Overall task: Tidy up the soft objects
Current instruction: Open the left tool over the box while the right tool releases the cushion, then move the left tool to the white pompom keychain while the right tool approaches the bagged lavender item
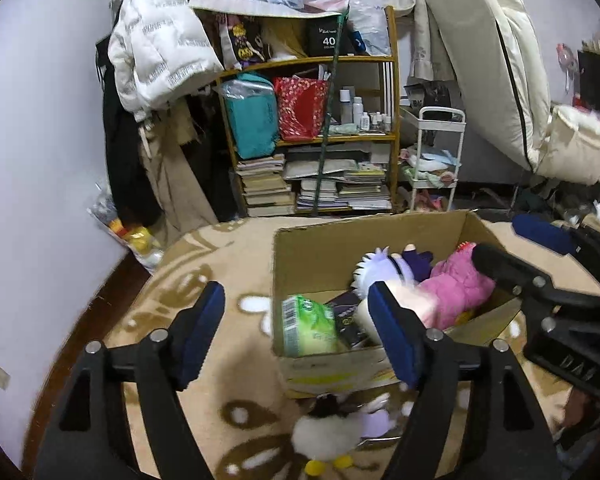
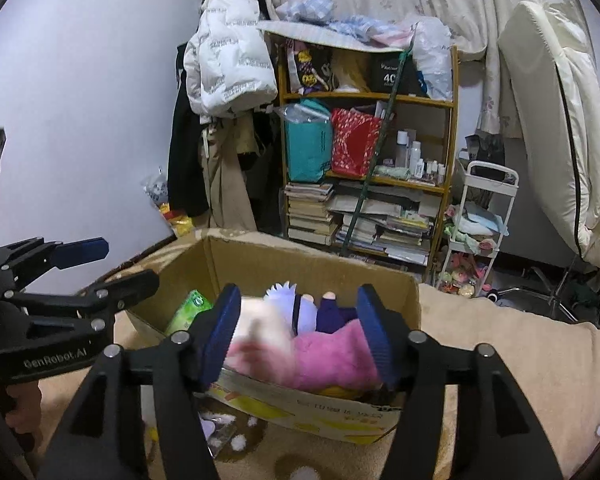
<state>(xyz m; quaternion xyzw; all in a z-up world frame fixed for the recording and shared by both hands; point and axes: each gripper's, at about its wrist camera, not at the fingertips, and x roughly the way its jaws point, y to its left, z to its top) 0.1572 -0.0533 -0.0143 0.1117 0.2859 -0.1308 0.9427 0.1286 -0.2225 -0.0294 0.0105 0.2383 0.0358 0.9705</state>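
Your left tool (image 1: pixel 298 332) hangs with its blue pads spread wide and nothing between them, above the patterned beige blanket (image 1: pixel 204 384) just off the near left corner of the cardboard box (image 1: pixel 320 248). Your right tool (image 2: pixel 300 334) is also spread wide and grips nothing; it sits over the near edge of the same box, with the pink plush (image 2: pixel 332 356) lying in the box directly beyond the pads, its near end blurred. In the left wrist view the pink plush (image 1: pixel 456 288) lies along the right side of the box, and your right tool (image 1: pixel 540 252) reaches in over it from the right edge. Behind the pink plush, toward the far wall of the box, lies a doll with spiky pale lilac hair (image 1: pixel 376 268) and dark purple clothes, touching the pink one. A green tissue pack (image 1: pixel 310 326) stands against the near left corner inside the box, with a dark flat packet (image 1: pixel 350 316) just beside it. Outside the box, on the blanket against its near wall, a small white fluffy toy with yellow feet (image 1: pixel 324 436) lies below your left tool, next to a pale lilac item I cannot make out. Past the box stands a wooden bookshelf (image 2: pixel 452 120) loaded with bags and stacked books, a white puffer jacket (image 2: pixel 228 52) hanging at its left and a small white cart (image 2: pixel 484 216) at its right.
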